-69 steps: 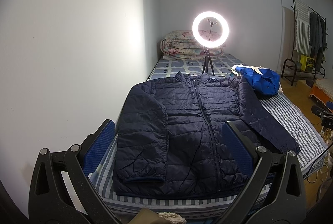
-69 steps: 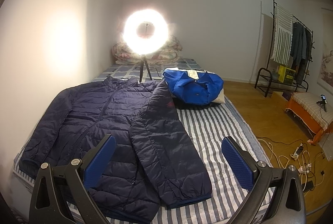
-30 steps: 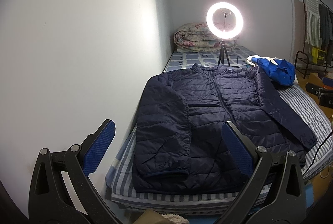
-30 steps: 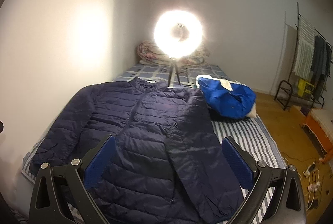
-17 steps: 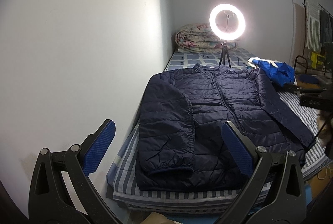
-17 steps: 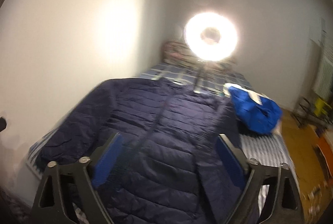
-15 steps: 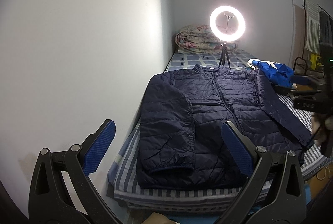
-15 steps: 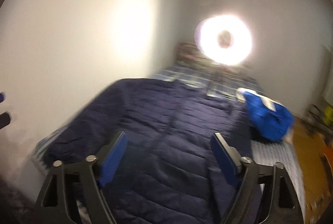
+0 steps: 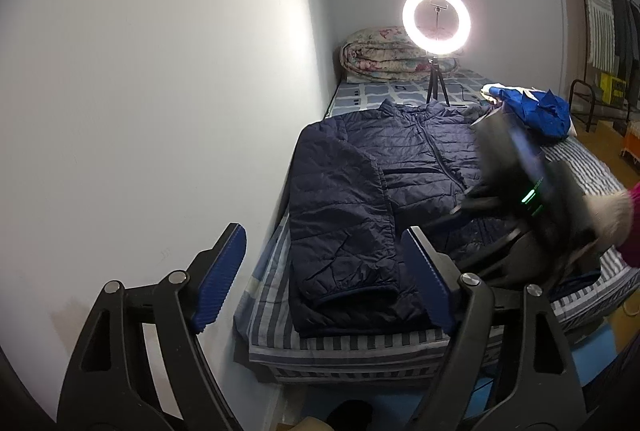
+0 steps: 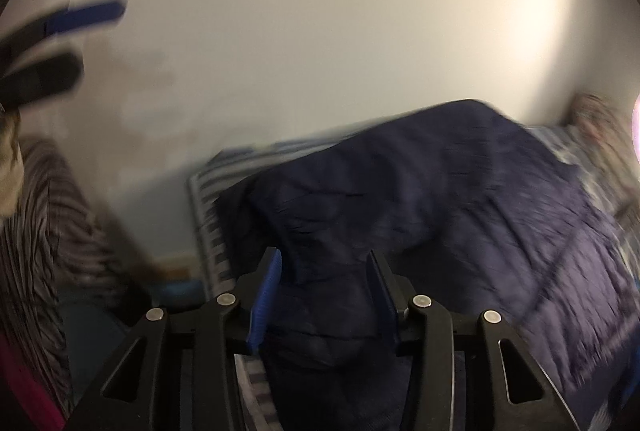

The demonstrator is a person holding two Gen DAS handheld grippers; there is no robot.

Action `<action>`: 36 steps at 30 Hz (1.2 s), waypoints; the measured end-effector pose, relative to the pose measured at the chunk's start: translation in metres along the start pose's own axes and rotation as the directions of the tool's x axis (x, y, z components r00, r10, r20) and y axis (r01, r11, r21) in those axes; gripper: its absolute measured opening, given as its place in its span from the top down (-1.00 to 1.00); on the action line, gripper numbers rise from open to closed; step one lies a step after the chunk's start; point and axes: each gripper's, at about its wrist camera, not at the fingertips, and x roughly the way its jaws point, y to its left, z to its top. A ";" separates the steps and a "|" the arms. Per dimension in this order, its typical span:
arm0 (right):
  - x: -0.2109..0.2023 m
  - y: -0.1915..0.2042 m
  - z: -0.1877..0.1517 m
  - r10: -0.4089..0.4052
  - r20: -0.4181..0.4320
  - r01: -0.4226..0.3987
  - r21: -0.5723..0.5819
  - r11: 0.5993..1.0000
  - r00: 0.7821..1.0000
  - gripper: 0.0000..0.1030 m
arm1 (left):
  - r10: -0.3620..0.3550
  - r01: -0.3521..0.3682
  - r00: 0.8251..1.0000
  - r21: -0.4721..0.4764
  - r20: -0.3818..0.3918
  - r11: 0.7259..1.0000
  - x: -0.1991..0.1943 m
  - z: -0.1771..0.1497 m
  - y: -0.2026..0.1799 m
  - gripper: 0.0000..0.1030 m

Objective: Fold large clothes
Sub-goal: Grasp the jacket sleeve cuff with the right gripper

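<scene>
Swinging down from its raised overview of a second ago, the right gripper (image 10: 322, 295) has dropped onto the jacket (image 9: 372, 199), which has not shifted and lies spread front-up on the bed (image 9: 352, 345). Its jaws, wide apart earlier, now stand narrowed around a bunched fold of dark quilted fabric that sits between the blue pads (image 10: 264, 295); motion blur leaves it unclear whether they have fully clamped. From the left wrist view, the same gripper shows as a dark smear over the jacket's far sleeve, off to the right of the jaws. The left gripper (image 9: 320, 283) hovers short of the bed's foot, jaws spread and empty, with the near sleeve lying folded over the chest just ahead of them and the hem beyond the right pad. The jacket looks light, puffy and soft, with a smooth shell likely to slide, so a deep pinch at a cuff, hem or shoulder seam would probably hold better than a bite on loose padding. A wall (image 9: 160, 91) runs hard along the bed to the left of the jaws, leaving little room there. Farther ahead stand a ring light (image 9: 436, 21), a rolled quilt (image 9: 380, 57) and a blue garment (image 9: 540, 109), so open room lies rightward, over striped bedding.
</scene>
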 end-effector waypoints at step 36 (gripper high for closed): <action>0.047 -0.090 0.013 0.203 0.064 -0.213 0.326 0.921 0.977 0.90 | -0.066 0.059 0.996 -0.105 -0.068 0.993 0.061 0.007 0.026 -0.54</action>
